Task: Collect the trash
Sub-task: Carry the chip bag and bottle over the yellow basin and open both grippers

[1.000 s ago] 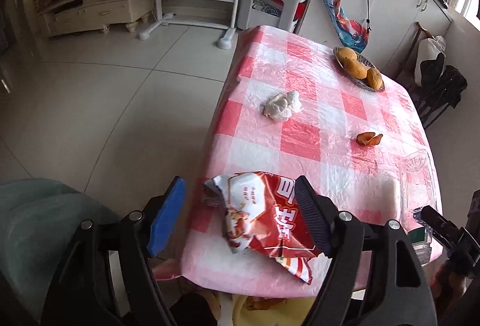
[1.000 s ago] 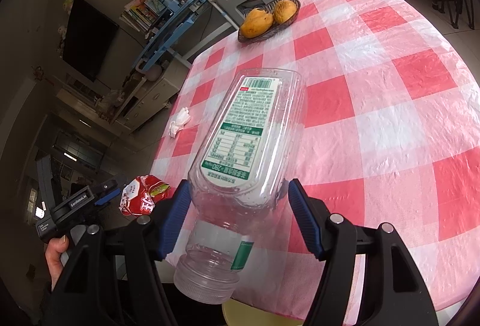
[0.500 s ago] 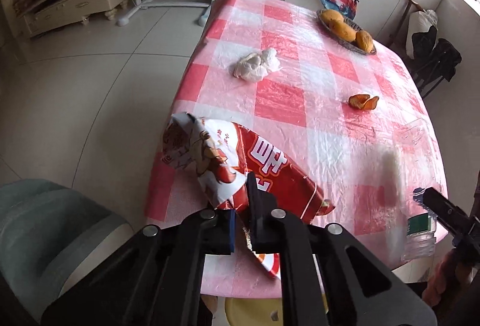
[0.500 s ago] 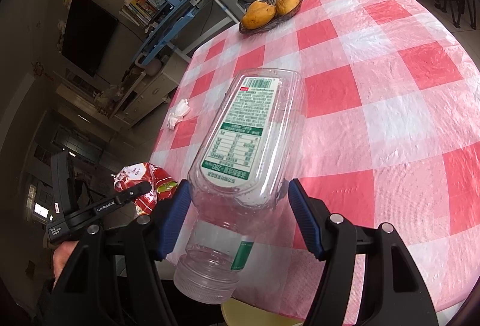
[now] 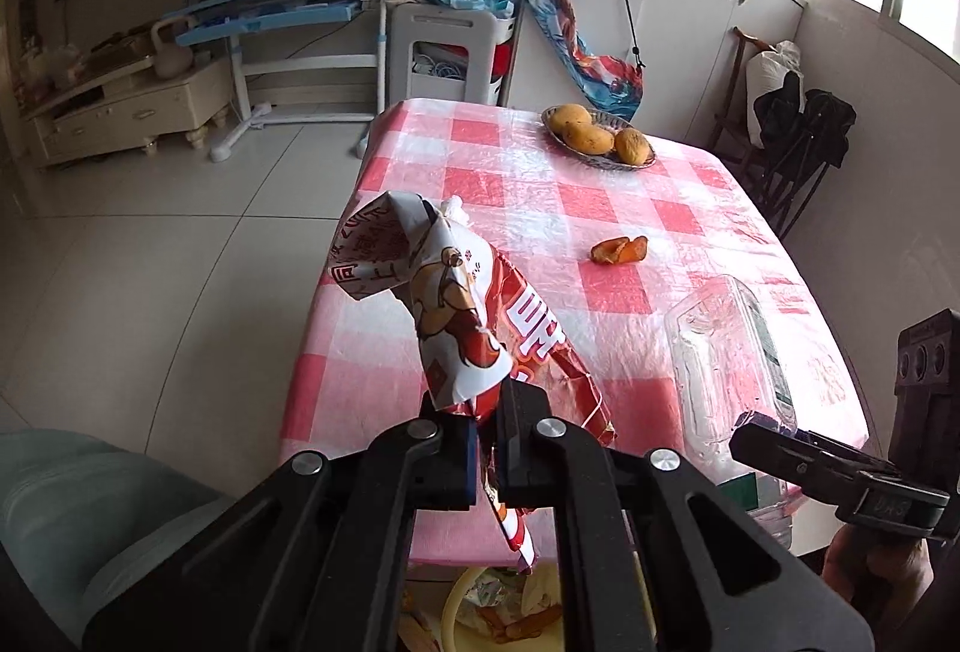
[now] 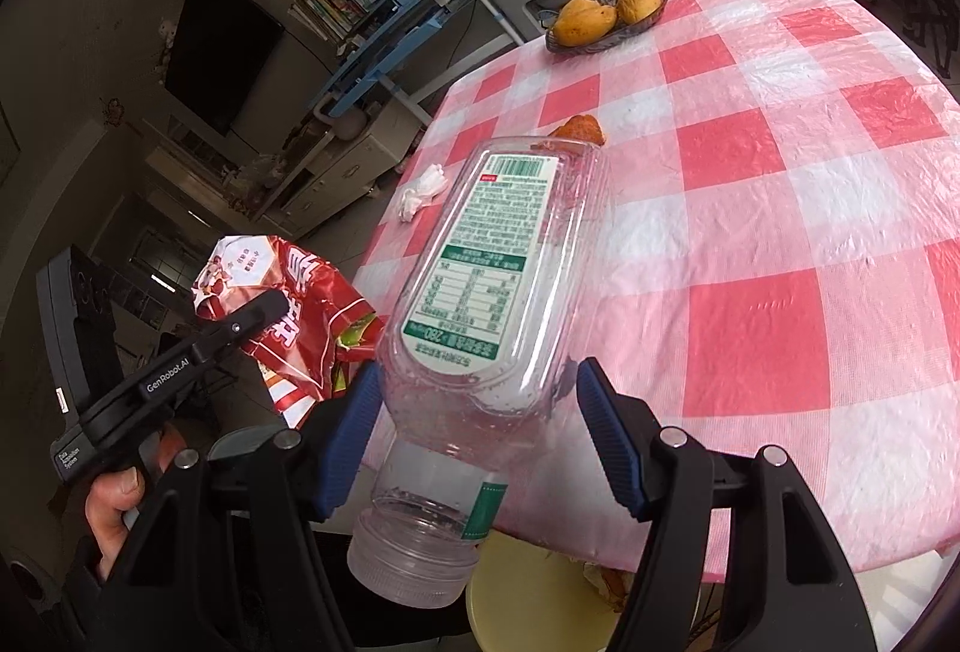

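Pinching snack bag point(image 5: 480, 328) – left gripper point(image 5: 489, 448) clamped.

Left hand-held gripper point(image 5: 487, 427) clamped tight, right hand-held gripper point(image 6: 477, 427) part-spread, gripping

The snack bag point(image 5: 474, 328) is glossy printed foil, sharply creased and crumpled. The bottle point(image 6: 492, 292) is clear, smooth plastic with a paper-like printed label. A shiny, wrinkled plastic film in red and white checks covers the table point(image 5: 606, 244). Each hand-held gripper point(image 5: 487, 448) point(image 6: 474, 436) is matt black plastic with blue rubbery pads and bright metal screws. The crumpled tissue point(image 6: 423, 190) looks soft and matt. The floor point(image 5: 150, 262) is glossy tile.
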Demonstrator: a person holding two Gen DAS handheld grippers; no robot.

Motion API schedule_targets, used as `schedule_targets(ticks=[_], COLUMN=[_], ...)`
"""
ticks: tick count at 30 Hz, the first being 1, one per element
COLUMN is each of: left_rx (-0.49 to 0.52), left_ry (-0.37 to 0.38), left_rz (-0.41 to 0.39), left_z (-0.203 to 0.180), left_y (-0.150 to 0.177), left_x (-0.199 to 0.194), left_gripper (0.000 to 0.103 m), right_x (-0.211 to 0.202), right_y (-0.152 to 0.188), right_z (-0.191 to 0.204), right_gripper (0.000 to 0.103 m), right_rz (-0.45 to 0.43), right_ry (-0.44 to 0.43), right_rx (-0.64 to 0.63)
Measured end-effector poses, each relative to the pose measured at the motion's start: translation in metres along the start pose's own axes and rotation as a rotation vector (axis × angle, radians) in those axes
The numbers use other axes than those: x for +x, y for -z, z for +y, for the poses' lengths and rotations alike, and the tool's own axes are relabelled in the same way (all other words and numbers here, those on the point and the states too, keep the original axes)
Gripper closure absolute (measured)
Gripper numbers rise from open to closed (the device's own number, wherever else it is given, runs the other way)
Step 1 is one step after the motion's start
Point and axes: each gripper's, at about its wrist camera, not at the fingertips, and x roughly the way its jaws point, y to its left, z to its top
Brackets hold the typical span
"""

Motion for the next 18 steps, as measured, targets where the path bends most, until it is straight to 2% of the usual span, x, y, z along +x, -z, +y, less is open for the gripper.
schedule_targets(ticks=[10,18], left_rx=[0.044,0.043], left_ry=[0.015,0.035], left_rz=[-0.033,-0.034], left_z=[-0.014,-0.017], left_y=[0.026,0.048], left_x=[-0.032,-0.047], left_gripper=[0.099,0.099], right_x=[-0.011,-0.002], right_y=[0.037,0.073], right_z=[0.023,0.036], right_gripper=[0.038,0.038], right_rz=[0.0,0.089], right_ry=[-0.015,0.024], right_rx=[-0.051,-0.102])
